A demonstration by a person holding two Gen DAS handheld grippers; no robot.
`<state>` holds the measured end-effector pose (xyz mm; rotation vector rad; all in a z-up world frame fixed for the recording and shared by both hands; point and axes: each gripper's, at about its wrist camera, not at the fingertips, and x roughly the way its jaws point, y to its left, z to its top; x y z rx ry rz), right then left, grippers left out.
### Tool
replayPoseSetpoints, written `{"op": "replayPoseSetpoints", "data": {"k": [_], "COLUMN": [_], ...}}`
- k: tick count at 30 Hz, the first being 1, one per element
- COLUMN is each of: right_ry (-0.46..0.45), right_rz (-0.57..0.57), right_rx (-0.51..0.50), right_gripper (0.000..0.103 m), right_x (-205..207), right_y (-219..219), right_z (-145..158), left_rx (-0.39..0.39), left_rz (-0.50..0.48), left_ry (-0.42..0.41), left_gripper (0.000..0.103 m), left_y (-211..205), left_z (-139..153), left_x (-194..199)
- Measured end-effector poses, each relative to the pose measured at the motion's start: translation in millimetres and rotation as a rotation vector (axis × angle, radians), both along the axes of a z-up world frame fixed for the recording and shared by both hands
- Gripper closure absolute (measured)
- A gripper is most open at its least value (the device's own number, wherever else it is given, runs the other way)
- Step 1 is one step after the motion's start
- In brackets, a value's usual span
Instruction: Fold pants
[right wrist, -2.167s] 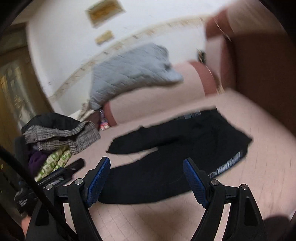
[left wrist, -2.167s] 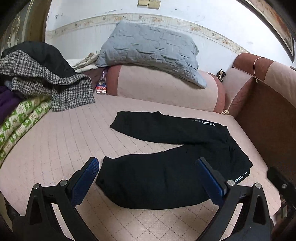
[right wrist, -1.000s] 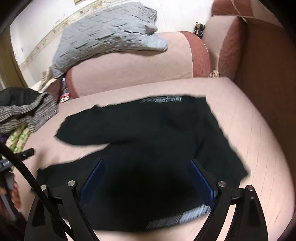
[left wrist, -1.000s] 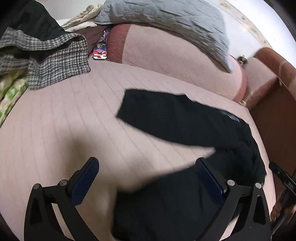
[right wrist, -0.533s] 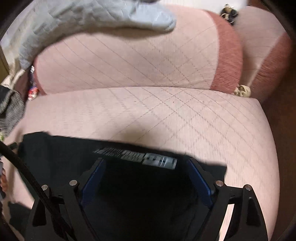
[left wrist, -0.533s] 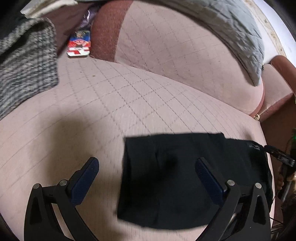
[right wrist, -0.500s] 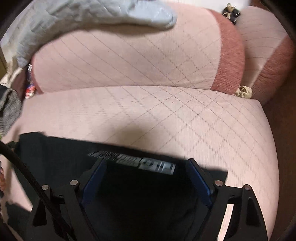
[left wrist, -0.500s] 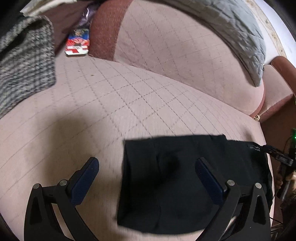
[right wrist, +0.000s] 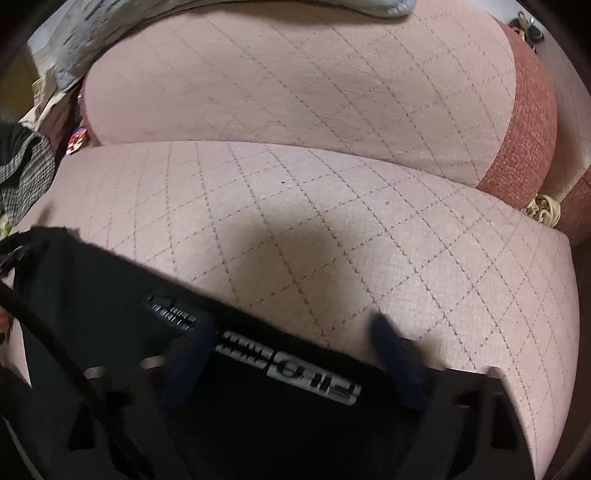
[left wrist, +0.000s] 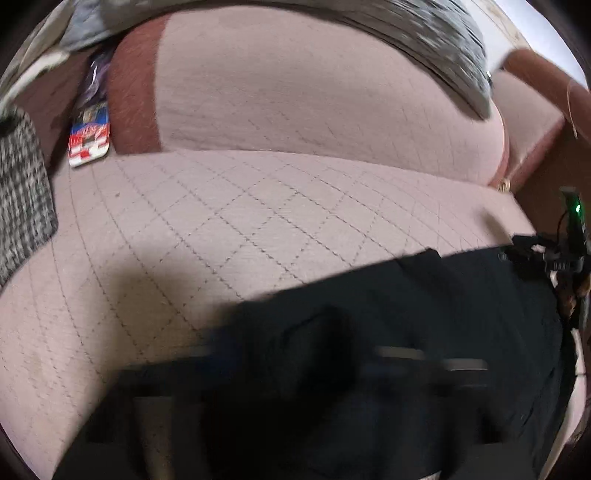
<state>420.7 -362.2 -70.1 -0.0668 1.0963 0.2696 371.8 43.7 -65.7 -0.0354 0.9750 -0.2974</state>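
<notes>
Black pants [right wrist: 110, 295] flat on sofa [right wrist: 332, 229] for folding | right gripper [right wrist: 295, 354] wide at printed edge | left gripper [left wrist: 295, 354] blurred, cannot tell.

The right hand-held gripper [right wrist: 291, 354] has dark blue pads [right wrist: 399, 363] on black, cut-out frame arms with silver screws, and a black cable [right wrist: 55, 343] beside its left arm. The left hand-held gripper [left wrist: 303, 369] is a motion-blurred black shape with pale streaks.

A pink quilted bolster [left wrist: 314, 96] is seen beyond the mattress [left wrist: 221, 206] — a grey pillow [left wrist: 436, 33] on top, checked fabric [left wrist: 20, 192] at its left.
</notes>
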Motion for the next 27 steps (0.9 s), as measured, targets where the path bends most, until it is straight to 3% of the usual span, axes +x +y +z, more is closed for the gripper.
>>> {"op": "replayPoseSetpoints", "data": {"k": [1, 4, 10, 18, 23, 27], "right_ry": [0.0, 0.016, -0.014, -0.095, -0.121, -0.088], "right_rz": [0.017, 0.01, -0.031, -0.091, -0.111, -0.122], "right_rx": [0.021, 0.025, 0.012, 0.06, 0.117, 0.147], "right_gripper": [0.082, 0.092, 0.095, 0.095, 0.095, 0.095], "right_x": [-6, -17, -31, -97, -173, -248], "right_y": [2, 3, 4, 1, -9, -12], "right_z": [3, 9, 31, 79, 103, 93], "left_rx": [-0.046, -0.09, -0.083, -0.095, -0.05, -0.011], "left_rz": [-0.012, 0.01, 0.028, -0.002, -0.049, -0.087], "left_ry": [0.024, 0.036, -0.012, -0.151, -0.275, -0.342], "left_gripper": [0.091, 0.091, 0.091, 0.091, 0.09, 0.089], "left_y": [4, 11, 12, 5, -6, -12], "left_z": [1, 4, 22, 85, 124, 128], "left_x": [1, 3, -8, -65, -143, -227]}}
